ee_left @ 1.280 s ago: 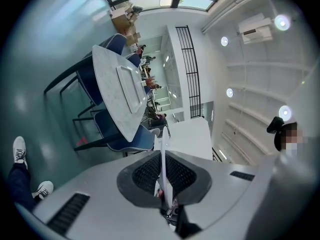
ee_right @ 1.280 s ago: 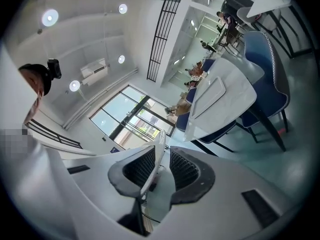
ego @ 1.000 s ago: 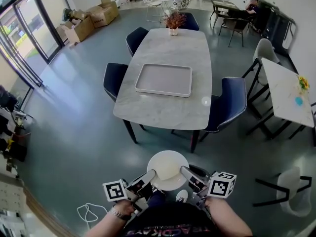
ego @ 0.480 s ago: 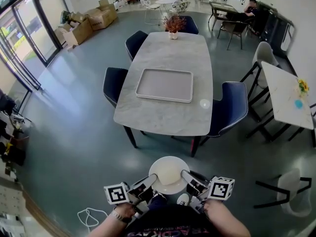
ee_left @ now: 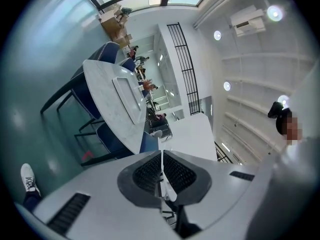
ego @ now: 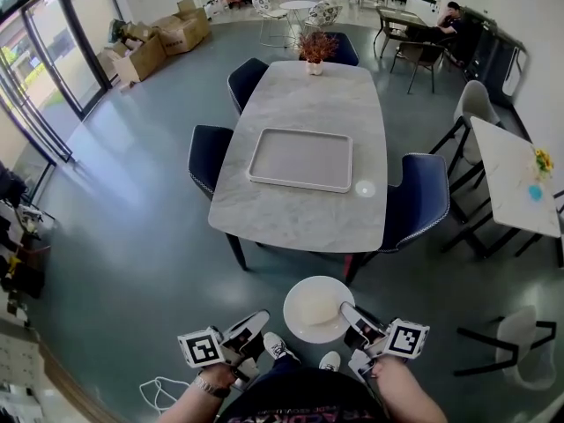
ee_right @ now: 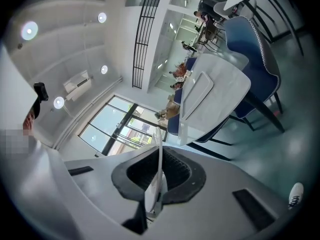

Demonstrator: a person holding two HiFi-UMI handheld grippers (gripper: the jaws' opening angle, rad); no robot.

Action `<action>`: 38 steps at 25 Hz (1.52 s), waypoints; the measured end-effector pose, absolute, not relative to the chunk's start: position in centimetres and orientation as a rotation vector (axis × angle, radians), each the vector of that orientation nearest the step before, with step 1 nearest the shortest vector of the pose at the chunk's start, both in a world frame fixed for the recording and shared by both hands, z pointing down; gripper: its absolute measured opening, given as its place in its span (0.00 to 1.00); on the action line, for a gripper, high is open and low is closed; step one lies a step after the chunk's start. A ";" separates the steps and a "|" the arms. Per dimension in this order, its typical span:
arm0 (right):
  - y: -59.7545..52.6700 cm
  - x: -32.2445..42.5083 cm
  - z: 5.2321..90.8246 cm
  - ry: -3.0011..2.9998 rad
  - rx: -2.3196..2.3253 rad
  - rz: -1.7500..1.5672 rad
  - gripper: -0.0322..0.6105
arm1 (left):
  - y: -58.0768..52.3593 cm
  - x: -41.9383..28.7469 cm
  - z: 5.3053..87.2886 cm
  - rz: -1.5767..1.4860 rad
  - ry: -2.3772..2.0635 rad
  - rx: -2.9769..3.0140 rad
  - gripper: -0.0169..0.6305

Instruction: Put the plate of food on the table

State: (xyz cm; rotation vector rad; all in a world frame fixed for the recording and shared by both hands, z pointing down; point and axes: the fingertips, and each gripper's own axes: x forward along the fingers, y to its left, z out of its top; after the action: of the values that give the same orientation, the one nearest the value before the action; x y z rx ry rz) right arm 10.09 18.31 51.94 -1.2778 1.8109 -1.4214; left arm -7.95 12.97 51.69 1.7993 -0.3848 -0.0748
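While the plate of food (ego: 310, 312) is hanging above the floor, short of the table (ego: 300, 211), the right gripper (ego: 346, 308) is pinching its rim
Left gripper (ego: 261, 316) is hovering just beside the plate, apart from it, jaws pressed together

We are holding both grippers low at the frame's bottom centre, forearms bent inward: left gripper (ego: 257, 319) with jaws pressed together, right gripper (ego: 346, 310) pinching the plate (ego: 313, 305) rim.

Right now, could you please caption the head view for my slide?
Right gripper holds a white plate by its rim, short of the marble table bearing a tray.
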 end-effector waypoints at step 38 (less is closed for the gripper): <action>2.5 13.6 51.0 1.675 -1.487 -1.263 0.08 | 11.6 -12.2 47.3 0.080 0.022 2.401 0.04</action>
State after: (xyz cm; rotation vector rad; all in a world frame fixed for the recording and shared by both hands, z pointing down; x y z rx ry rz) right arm 13.57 2.53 51.02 -1.4874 1.6753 -1.2628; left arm -12.20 11.64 47.30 2.4006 0.0216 0.0801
